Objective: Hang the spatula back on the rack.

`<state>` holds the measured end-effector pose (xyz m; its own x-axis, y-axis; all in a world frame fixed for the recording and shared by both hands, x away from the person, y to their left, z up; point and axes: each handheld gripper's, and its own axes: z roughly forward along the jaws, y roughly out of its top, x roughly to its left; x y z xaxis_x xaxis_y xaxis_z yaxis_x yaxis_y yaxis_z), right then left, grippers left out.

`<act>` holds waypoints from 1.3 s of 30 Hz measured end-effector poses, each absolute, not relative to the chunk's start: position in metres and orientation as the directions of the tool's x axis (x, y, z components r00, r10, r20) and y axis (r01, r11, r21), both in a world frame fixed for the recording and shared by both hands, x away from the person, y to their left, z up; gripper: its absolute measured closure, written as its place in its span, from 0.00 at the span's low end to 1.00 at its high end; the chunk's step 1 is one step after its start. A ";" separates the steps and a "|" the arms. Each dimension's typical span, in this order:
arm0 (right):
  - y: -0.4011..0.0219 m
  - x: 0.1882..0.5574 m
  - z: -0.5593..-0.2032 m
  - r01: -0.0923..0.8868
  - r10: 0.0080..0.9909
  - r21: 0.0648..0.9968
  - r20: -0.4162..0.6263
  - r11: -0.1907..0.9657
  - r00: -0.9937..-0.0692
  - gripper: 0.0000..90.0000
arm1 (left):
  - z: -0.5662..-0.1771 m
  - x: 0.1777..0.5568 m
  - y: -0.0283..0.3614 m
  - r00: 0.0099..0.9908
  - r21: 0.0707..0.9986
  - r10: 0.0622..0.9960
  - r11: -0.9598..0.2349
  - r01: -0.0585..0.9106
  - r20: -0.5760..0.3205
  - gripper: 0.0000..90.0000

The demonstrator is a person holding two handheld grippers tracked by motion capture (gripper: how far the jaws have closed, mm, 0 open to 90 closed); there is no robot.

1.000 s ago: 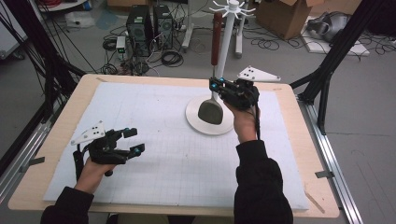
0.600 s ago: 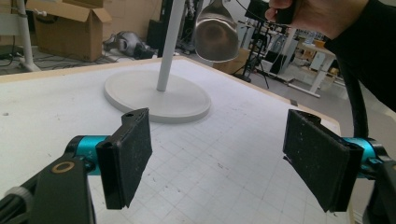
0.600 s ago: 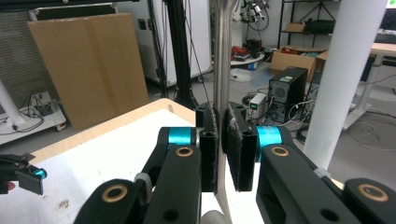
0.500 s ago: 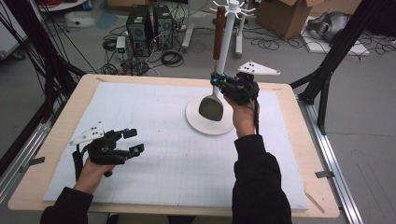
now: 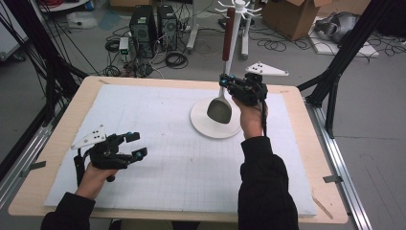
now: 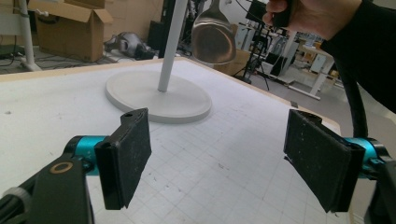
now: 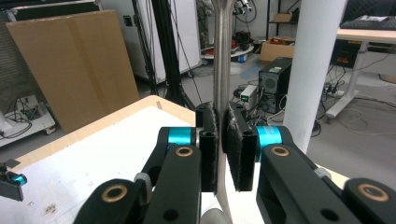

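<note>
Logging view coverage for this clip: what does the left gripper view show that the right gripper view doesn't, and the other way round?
Left gripper view: the open left gripper, the stand's round base, the spatula's blade, the person's right hand.

Right gripper view: the right gripper shut on the spatula's metal shaft, plus a computer tower.

Both: the stand's white pole and the table mat.

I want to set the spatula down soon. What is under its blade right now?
Under the spatula blade lies the round white base of the stand, held above it by the right tool. The base patch directly beneath the blade is covered in the high view.
</note>
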<state>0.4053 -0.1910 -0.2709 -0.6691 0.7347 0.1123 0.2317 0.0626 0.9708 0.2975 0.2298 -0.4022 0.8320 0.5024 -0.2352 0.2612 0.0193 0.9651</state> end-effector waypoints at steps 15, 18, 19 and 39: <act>-0.233 0.359 -0.325 0.228 0.818 0.966 0.032 0.122 -0.574 0.34 | -0.422 0.296 0.232 0.783 0.958 0.574 0.008 0.286 -0.238 0.20; -0.248 0.341 -0.350 0.248 0.833 0.949 -0.026 0.194 -0.553 0.23 | -0.426 0.295 0.233 0.777 0.959 0.586 0.003 0.282 -0.230 0.19; -0.251 0.336 -0.356 0.260 0.835 0.943 -0.033 0.208 -0.549 0.21 | -0.426 0.294 0.233 0.776 0.960 0.588 -0.002 0.281 -0.226 0.19; -0.291 0.293 -0.405 0.274 0.866 0.943 -0.029 0.190 -0.499 0.21 | -0.434 0.288 0.239 0.738 0.963 0.644 -0.006 0.269 -0.202 0.20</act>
